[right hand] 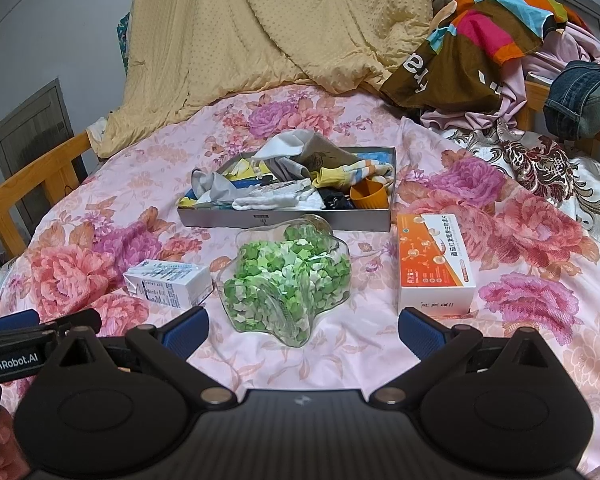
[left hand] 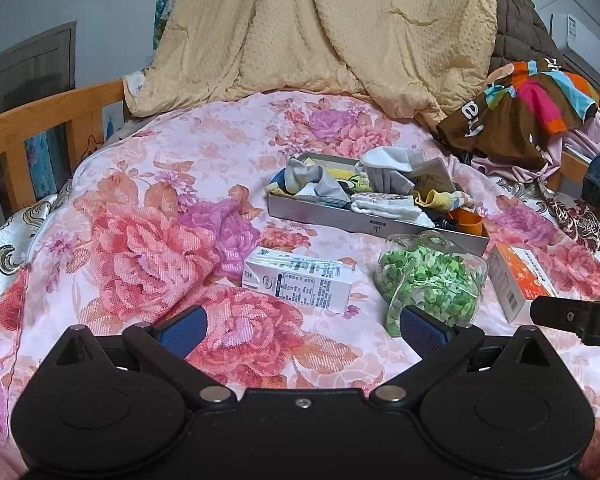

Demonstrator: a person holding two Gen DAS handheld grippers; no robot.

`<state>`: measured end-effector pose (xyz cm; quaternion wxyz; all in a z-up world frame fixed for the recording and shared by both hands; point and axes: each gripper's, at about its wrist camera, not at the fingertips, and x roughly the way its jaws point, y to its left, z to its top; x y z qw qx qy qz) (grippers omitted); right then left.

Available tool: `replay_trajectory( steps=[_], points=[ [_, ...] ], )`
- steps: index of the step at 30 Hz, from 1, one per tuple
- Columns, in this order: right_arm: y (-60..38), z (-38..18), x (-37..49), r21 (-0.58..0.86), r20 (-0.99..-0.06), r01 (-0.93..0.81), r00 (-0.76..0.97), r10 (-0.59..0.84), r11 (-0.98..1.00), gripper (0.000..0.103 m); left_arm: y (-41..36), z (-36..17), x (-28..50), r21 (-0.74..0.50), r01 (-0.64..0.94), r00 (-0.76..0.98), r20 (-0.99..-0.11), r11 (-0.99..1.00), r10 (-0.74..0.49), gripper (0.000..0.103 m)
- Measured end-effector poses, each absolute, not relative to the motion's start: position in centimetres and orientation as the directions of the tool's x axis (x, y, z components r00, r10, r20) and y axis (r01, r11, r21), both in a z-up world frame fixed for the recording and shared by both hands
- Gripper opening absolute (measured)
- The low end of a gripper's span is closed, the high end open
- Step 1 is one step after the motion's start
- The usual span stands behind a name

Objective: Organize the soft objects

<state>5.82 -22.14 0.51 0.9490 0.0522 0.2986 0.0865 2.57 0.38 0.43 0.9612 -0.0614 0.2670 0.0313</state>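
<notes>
We see only a dark tip of the right gripper (left hand: pixel 576 318) before the left view's edge cuts it off. Heaped socks (right hand: pixel 284 184) hide the grey tray (right hand: pixel 284 220) floor. Print on the milk carton (left hand: pixel 298 282) and orange box (right hand: pixel 434 262) is too small for us to read. The jeans (right hand: pixel 584 100) run off the frame.

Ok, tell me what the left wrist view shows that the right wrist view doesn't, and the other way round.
Only the left wrist view shows the blue star-patterned poster on the wall and the open left gripper.

Only the right wrist view shows the "GenRobot.AI" label, the person's fingertips and the open right gripper.

Both show the grey tray of socks, the clear star-shaped jar of green paper stars, the white milk carton and the orange-and-white medicine box.
</notes>
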Motion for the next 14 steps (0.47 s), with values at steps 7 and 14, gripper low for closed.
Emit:
replay_trajectory(
  steps=[7,14],
  points=[
    [-22.28,0.31,5.69,0.15,-0.56,-0.134,0.805,0.196,0.98,0.103,0.45,0.45,2.73,-0.095,-0.112,0.85,-0.524,0.989,0.046,0.102],
    [-22.28,0.11,5.6,0.147,-0.563,-0.134,0.803,0.194,0.98,0.103,0.47,0.39,2.79,-0.091,-0.119,0.849,-0.526,0.989,0.054,0.102]
  ],
)
